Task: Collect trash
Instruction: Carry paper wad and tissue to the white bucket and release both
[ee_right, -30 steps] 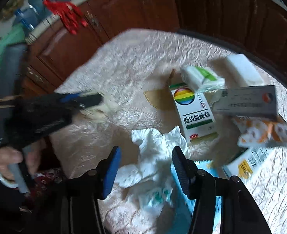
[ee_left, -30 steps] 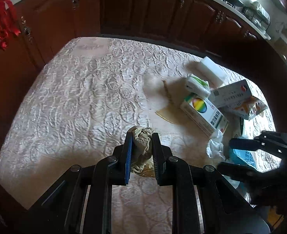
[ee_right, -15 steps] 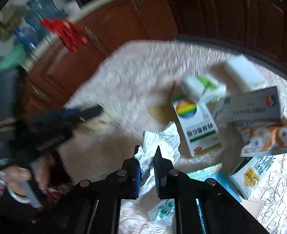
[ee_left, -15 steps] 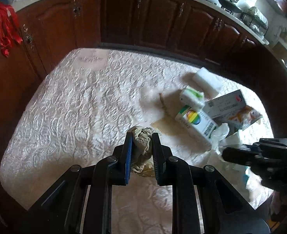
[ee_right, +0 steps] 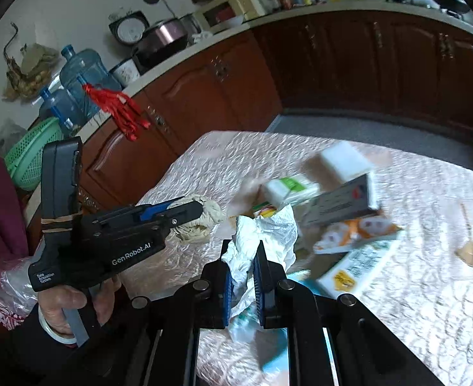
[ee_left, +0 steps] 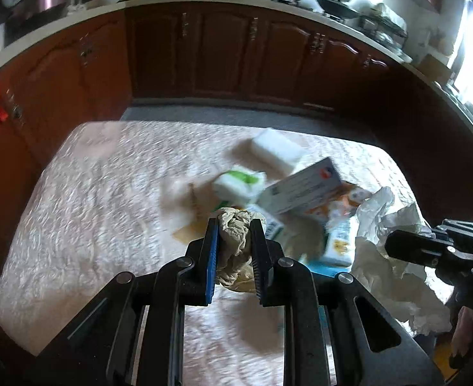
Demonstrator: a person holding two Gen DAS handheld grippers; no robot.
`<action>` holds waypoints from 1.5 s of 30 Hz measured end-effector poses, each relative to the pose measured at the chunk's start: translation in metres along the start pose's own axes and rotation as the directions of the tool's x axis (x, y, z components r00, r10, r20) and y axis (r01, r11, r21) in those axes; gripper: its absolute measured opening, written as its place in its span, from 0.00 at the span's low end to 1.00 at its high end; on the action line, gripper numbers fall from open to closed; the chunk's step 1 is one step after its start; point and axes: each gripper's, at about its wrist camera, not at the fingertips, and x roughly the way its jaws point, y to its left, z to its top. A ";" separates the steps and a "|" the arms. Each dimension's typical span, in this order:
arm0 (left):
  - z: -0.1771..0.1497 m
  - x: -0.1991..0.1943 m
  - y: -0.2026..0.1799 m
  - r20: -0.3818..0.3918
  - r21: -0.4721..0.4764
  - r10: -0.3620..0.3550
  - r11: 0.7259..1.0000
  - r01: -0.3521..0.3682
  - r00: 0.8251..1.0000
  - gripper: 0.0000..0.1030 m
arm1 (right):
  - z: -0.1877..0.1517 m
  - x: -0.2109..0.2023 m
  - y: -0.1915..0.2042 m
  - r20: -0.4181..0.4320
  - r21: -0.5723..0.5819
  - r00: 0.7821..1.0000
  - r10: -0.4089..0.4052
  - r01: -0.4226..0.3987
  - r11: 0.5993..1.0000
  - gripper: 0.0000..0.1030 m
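Moved: both grippers have lifted off the table (ee_left: 75,225).
Left gripper (ee_left: 234,225): clamped on beige wad (ee_left: 236,238).
Right gripper (ee_right: 243,251): just closed, pinching white tissue (ee_right: 262,231).

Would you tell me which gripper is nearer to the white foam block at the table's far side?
Neither clearly. The left gripper and the right gripper both sit well short of the white foam block.

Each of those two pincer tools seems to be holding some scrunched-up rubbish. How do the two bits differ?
The left gripper pinches a beige crumpled wad, a tight ball. The right gripper pinches a white crumpled tissue, looser, with a sheet trailing below. Both are clamped and lifted off the table.
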 end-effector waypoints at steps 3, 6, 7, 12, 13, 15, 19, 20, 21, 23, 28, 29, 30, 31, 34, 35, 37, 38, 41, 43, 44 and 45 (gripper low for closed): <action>0.005 -0.002 -0.022 0.009 0.036 -0.017 0.999 0.017 1.000 0.16 | -0.004 -0.020 -0.011 0.024 0.013 0.999 -0.028 0.028 1.000 0.10; 0.010 -0.005 -0.045 0.018 0.076 -0.036 0.997 0.034 0.999 0.16 | -0.011 -0.039 -0.027 0.049 0.040 0.997 -0.061 0.059 0.997 0.10; 0.011 -0.005 -0.051 0.020 0.087 -0.041 0.995 0.039 0.999 0.16 | -0.013 -0.045 -0.032 0.056 0.046 0.996 -0.074 0.071 0.996 0.10; 0.017 -0.006 -0.087 0.017 0.142 -0.077 0.987 0.074 0.997 0.16 | -0.022 -0.074 -0.054 0.087 0.094 0.988 -0.125 0.117 0.989 0.10; 0.018 -0.005 -0.096 0.014 0.155 -0.087 0.984 0.084 0.996 0.16 | -0.024 -0.080 -0.058 0.093 0.103 0.986 -0.138 0.129 0.986 0.10; 0.021 -0.003 -0.113 0.007 0.175 -0.110 0.979 0.107 0.994 0.16 | -0.029 -0.094 -0.069 0.105 0.119 0.980 -0.169 0.156 0.981 0.10; 0.023 0.001 -0.147 -0.012 0.214 -0.155 0.965 0.154 0.988 0.16 | -0.035 -0.117 -0.088 0.122 0.155 0.965 -0.232 0.213 0.965 0.10; 0.024 0.003 -0.155 -0.017 0.223 -0.165 0.961 0.164 0.986 0.16 | -0.037 -0.125 -0.094 0.128 0.167 0.959 -0.252 0.230 0.959 0.10; 0.024 0.005 -0.167 -0.024 0.236 -0.178 0.955 0.178 0.984 0.16 | -0.040 -0.132 -0.100 0.134 0.179 0.953 -0.273 0.248 0.952 0.10; 0.026 0.008 -0.184 -0.034 0.253 -0.200 0.946 0.202 0.979 0.16 | -0.047 -0.147 -0.114 0.138 0.204 0.942 -0.306 0.275 0.940 0.10; 0.026 0.018 -0.226 -0.066 0.288 -0.256 0.920 0.264 0.964 0.16 | -0.060 -0.177 -0.143 0.135 0.261 0.910 -0.391 0.348 0.900 0.10; 0.025 0.020 -0.234 -0.074 0.297 -0.265 0.915 0.275 0.961 0.16 | -0.065 -0.184 -0.152 0.128 0.276 0.899 -0.419 0.374 0.886 0.10; 0.025 0.023 -0.247 -0.083 0.310 -0.274 0.907 0.286 0.958 0.16 | -0.068 -0.189 -0.157 0.123 0.283 0.892 -0.434 0.388 0.877 0.10; 0.024 0.024 -0.255 -0.088 0.319 -0.281 0.901 0.294 0.956 0.16 | -0.073 -0.195 -0.166 0.114 0.297 0.880 -0.461 0.413 0.861 0.10; 0.022 0.029 -0.281 -0.106 0.348 -0.305 0.880 0.323 0.946 0.16 | -0.084 -0.209 -0.185 0.096 0.333 0.854 -0.512 0.457 0.825 0.10; 0.022 0.031 -0.289 -0.113 0.355 -0.311 0.875 0.331 0.944 0.16 | -0.089 -0.215 -0.194 0.085 0.351 0.841 -0.535 0.477 0.806 0.10; 0.022 0.036 -0.307 -0.127 0.363 -0.327 0.863 0.351 0.937 0.16 | -0.099 -0.225 -0.207 0.072 0.373 0.823 -0.563 0.501 0.781 0.10; 0.022 0.040 -0.316 -0.136 0.366 -0.337 0.857 0.364 0.932 0.16 | -0.103 -0.228 -0.212 0.063 0.379 0.815 -0.576 0.515 0.769 0.10; 0.021 0.048 -0.337 -0.162 0.361 -0.365 0.843 0.399 0.917 0.16 | -0.116 -0.239 -0.233 0.029 0.396 0.786 -0.618 0.559 0.729 0.10; 0.019 0.056 -0.351 -0.187 0.345 -0.391 0.833 0.433 0.901 0.16 | -0.125 -0.244 -0.246 0.006 0.414 0.769 -0.639 0.580 0.702 0.10; 0.019 0.060 -0.357 -0.199 0.337 -0.402 0.828 0.447 0.894 0.16 | -0.130 -0.248 -0.255 -0.009 0.426 0.759 -0.651 0.591 0.685 0.10; 0.017 0.066 -0.366 -0.217 0.324 -0.417 0.822 0.468 0.883 0.16 | -0.134 -0.250 -0.261 -0.021 0.431 0.751 -0.660 0.603 0.672 0.10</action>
